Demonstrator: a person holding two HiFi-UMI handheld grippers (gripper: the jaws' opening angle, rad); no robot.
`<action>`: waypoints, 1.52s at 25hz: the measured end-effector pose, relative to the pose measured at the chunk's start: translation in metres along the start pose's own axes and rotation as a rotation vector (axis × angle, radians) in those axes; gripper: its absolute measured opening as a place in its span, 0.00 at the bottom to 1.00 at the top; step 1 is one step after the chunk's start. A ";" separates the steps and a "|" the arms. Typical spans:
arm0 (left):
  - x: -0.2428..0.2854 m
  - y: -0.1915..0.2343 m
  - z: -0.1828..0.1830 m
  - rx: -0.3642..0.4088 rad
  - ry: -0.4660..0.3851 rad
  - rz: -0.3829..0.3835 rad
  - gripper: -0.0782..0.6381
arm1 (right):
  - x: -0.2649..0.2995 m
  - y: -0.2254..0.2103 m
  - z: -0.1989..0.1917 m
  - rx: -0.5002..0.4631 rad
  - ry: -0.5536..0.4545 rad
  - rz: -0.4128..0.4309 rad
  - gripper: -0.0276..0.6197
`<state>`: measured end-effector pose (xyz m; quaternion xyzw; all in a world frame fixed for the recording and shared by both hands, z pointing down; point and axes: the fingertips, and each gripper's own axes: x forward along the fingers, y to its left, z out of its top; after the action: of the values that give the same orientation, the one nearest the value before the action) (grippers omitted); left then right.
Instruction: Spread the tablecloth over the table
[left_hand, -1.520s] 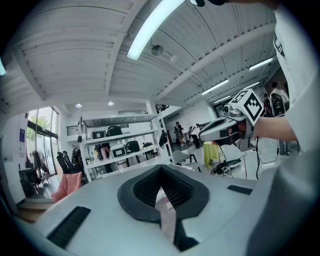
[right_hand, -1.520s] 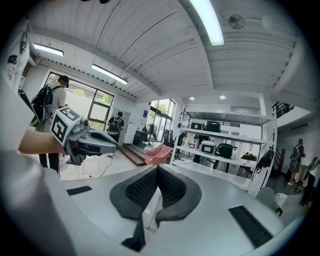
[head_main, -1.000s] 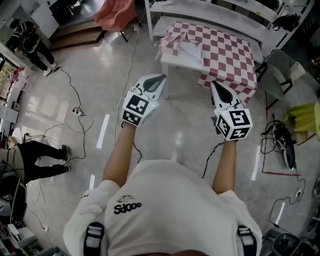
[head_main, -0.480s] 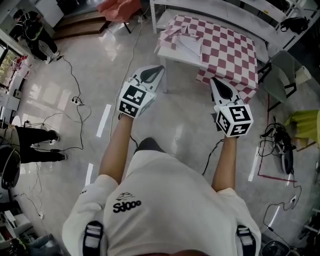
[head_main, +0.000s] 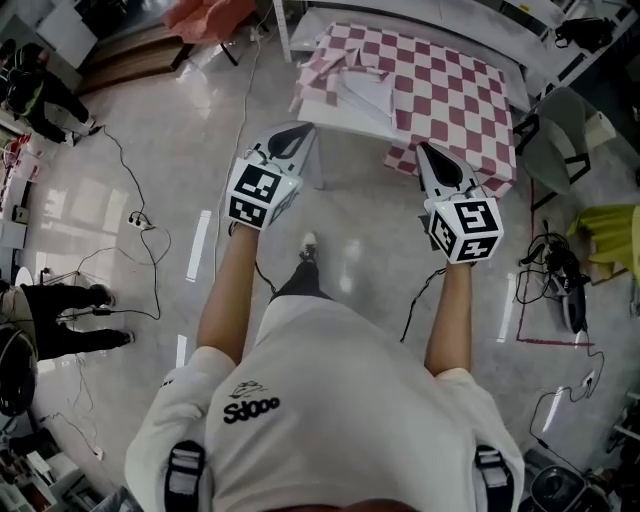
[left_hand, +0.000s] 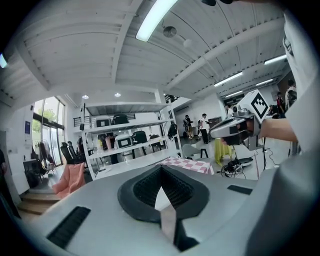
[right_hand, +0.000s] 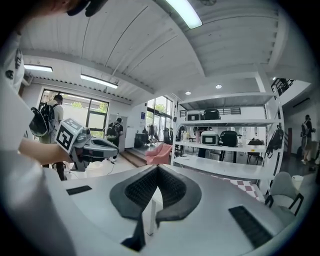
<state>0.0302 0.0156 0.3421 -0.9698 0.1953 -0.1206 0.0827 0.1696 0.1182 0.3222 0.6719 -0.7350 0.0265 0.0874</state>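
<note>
A red-and-white checked tablecloth (head_main: 440, 90) lies on a small white table (head_main: 330, 118). Its left part is rumpled and folded back, so the white underside (head_main: 365, 95) shows, and the cloth hangs over the near right edge. My left gripper (head_main: 300, 133) is shut and empty, just short of the table's near left corner. My right gripper (head_main: 428, 153) is also shut and empty, by the hanging cloth edge. In the left gripper view the closed jaws (left_hand: 160, 189) point level toward the checked cloth (left_hand: 192, 165). The right gripper view shows closed jaws (right_hand: 154, 176) and a sliver of cloth (right_hand: 246, 186).
A white shelving rack (head_main: 420, 20) stands behind the table. A grey chair (head_main: 555, 140) is to the right of it, and a pink chair (head_main: 205, 15) at the far left. Cables (head_main: 150, 225) and gear (head_main: 565, 285) lie on the floor, and a person (head_main: 60, 315) stands at the left.
The person has stepped forward and both shut grippers have moved toward the table. The table now sits closer to the gripper tips. The jaws stayed shut.
</note>
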 end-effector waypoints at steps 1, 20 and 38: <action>0.011 0.013 -0.002 0.000 0.002 -0.004 0.14 | 0.015 -0.005 0.002 0.007 0.002 -0.005 0.07; 0.166 0.191 -0.047 -0.050 0.069 -0.134 0.14 | 0.246 -0.076 0.013 0.055 0.095 -0.123 0.07; 0.281 0.212 -0.186 -0.252 0.377 -0.117 0.33 | 0.364 -0.169 -0.115 0.051 0.398 -0.018 0.21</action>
<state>0.1555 -0.3107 0.5330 -0.9425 0.1643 -0.2786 -0.0841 0.3177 -0.2380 0.4815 0.6621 -0.6961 0.1765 0.2143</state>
